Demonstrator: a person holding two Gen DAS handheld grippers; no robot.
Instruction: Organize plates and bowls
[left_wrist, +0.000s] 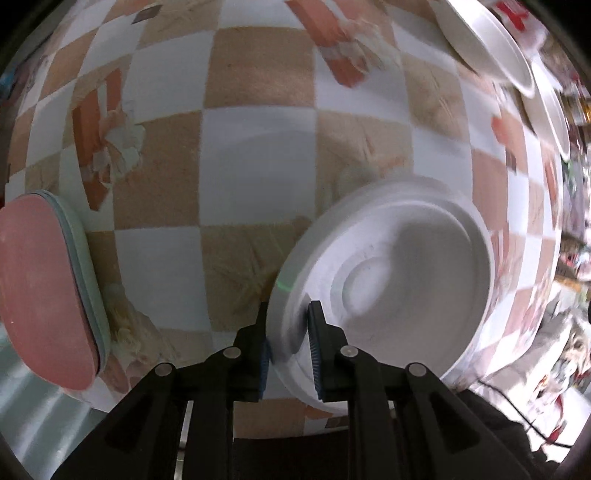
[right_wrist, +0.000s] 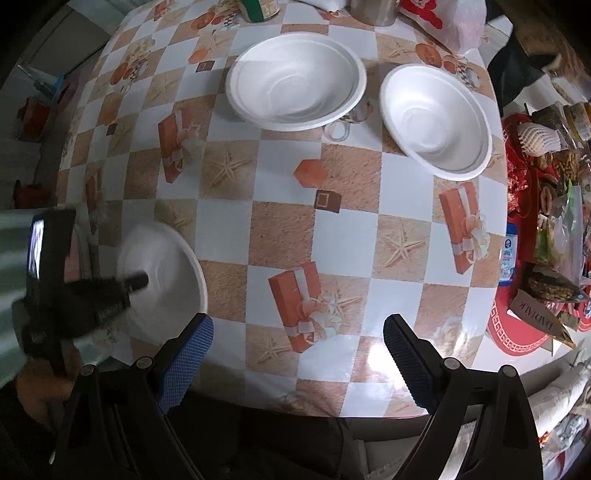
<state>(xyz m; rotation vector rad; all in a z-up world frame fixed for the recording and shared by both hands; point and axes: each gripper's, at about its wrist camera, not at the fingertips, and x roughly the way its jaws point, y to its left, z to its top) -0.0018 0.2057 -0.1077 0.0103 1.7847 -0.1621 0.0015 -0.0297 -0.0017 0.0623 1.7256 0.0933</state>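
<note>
My left gripper (left_wrist: 290, 343) is shut on the near rim of a white foam bowl (left_wrist: 399, 280) and holds it tilted over the checkered tablecloth. The same bowl (right_wrist: 166, 273) and the left gripper's blurred body (right_wrist: 92, 295) show at the left of the right wrist view. My right gripper (right_wrist: 299, 347) is open and empty above the near table edge. Two more white foam bowls (right_wrist: 295, 81) (right_wrist: 436, 122) sit at the far side. A stack of plates with a pink one on top (left_wrist: 40, 288) lies at the left.
The table (right_wrist: 332, 236) has an orange-and-white checkered cloth. Snack packets and a red round tray (right_wrist: 524, 332) crowd the right side. A metal pot (right_wrist: 373, 11), a green can (right_wrist: 260, 9) and a bag stand at the far edge.
</note>
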